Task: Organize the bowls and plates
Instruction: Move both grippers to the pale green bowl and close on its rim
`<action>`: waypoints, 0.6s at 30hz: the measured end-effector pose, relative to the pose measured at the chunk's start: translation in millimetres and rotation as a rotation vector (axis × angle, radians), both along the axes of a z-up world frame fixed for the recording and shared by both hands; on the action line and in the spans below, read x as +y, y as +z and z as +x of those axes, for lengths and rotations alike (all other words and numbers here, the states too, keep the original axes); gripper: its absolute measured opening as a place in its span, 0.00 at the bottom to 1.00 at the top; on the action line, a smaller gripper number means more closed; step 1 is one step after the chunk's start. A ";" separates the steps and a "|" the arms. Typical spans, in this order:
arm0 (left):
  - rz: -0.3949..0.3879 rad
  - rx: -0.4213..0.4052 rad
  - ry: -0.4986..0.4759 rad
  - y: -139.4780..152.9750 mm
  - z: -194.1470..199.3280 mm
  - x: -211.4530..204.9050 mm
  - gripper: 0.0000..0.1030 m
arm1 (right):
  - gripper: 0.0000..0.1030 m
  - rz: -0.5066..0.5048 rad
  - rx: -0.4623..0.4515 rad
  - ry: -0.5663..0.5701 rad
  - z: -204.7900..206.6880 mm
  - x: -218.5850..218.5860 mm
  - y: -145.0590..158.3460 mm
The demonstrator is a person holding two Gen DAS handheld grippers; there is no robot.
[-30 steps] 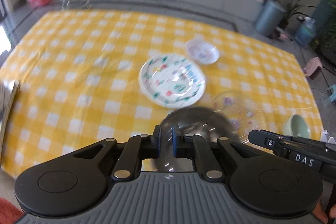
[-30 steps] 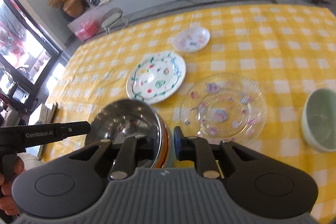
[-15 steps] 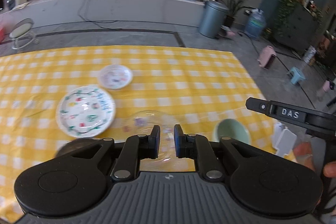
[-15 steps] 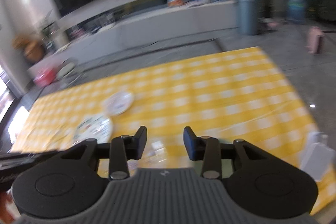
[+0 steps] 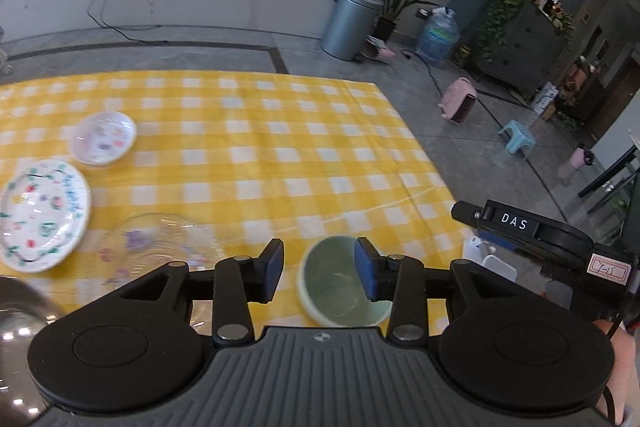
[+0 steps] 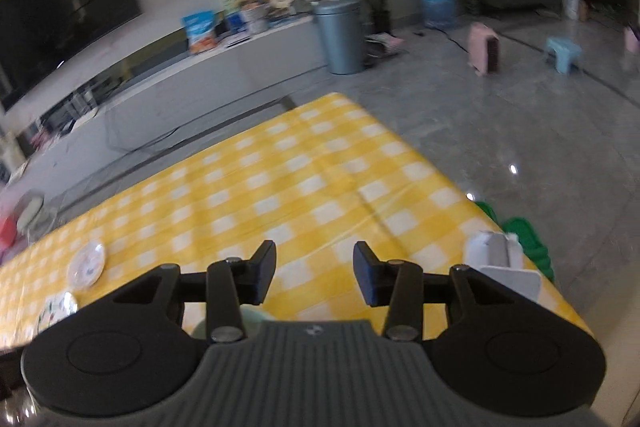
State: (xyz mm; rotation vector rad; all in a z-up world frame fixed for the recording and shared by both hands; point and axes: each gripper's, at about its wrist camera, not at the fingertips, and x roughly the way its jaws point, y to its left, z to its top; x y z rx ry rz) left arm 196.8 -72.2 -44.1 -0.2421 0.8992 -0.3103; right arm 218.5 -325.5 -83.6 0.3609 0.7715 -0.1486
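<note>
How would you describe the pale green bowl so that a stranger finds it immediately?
On the yellow checked tablecloth, go to the near right corner. The pale green ceramic bowl sits there, framed by the open left gripper. Only it is plain; its neighbours are patterned.

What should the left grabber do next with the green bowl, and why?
Probably lower the left gripper a little so one finger goes inside the green bowl's rim, then close. Its jaws are open and empty, the bowl sits right below between them, apart from the other dishes.
</note>
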 end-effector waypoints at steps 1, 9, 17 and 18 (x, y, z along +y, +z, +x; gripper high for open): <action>-0.011 0.006 -0.004 -3.7 3.7 -3.4 0.48 | 0.41 0.020 0.009 -0.020 1.1 -6.1 -3.5; 0.021 0.051 0.001 -37.9 29.5 -24.4 0.53 | 0.41 0.160 0.124 -0.034 7.8 -22.1 -38.3; 0.026 0.172 0.012 -74.7 40.6 -19.7 0.53 | 0.41 0.201 0.217 0.098 19.1 9.2 -55.5; 0.029 0.185 0.014 -78.6 41.3 -19.6 0.53 | 0.41 0.195 0.236 0.112 20.6 13.3 -58.3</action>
